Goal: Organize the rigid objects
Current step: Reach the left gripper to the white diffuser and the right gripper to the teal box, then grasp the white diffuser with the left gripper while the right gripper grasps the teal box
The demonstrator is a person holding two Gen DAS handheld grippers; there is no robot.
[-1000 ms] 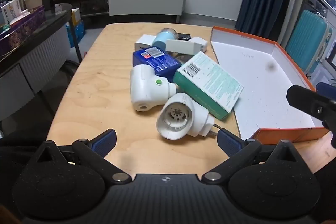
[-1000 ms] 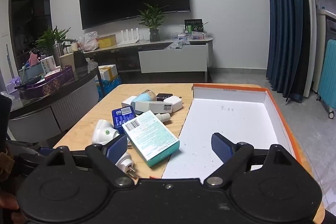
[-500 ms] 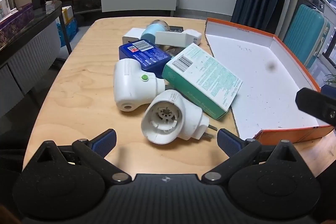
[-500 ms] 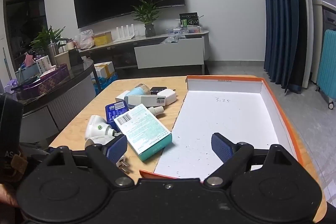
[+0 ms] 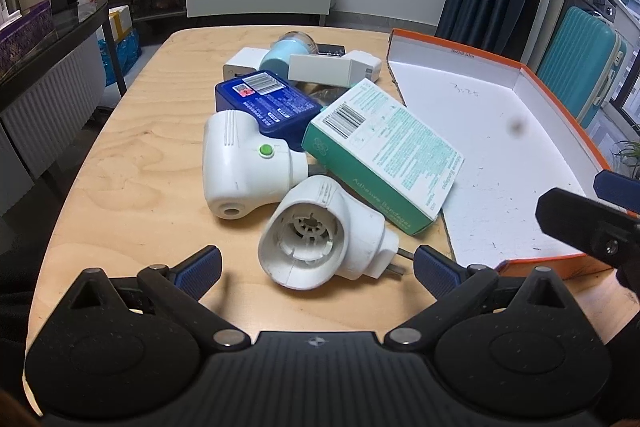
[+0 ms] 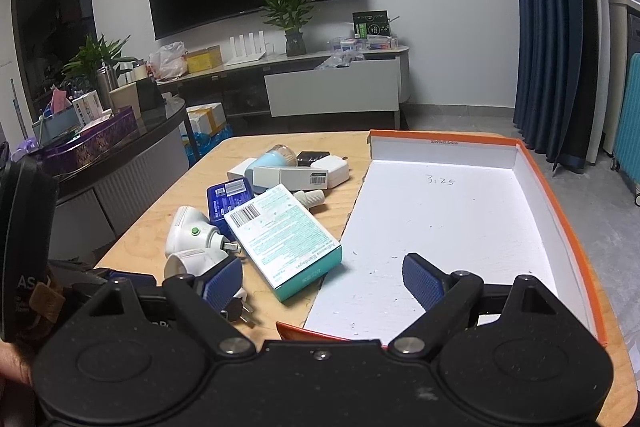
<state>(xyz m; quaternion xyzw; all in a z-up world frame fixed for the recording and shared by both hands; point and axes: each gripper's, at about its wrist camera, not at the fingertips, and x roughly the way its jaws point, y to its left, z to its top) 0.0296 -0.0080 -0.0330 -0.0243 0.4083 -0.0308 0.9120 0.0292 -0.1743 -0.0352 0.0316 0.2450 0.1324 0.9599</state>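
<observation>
Plug adapter (image 5: 324, 233) now sits just ahead of the left tool (image 5: 316, 263), which has closed in with jaws wide and empty; right tool (image 6: 324, 277) hovers spread over the empty tray (image 6: 452, 211), so pickup looks imminent

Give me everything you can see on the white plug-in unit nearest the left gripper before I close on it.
The white plug-in unit looks like glossy hard plastic. It lies on its side on the wooden table, its round open socket, ribbed inside, facing the camera, and two metal prongs pointing right toward the orange-edged box. Its back seems to rest against the teal bandage box, with a second white unit with a green button close beside it. It sits ahead of the open left gripper, ungripped.
</observation>
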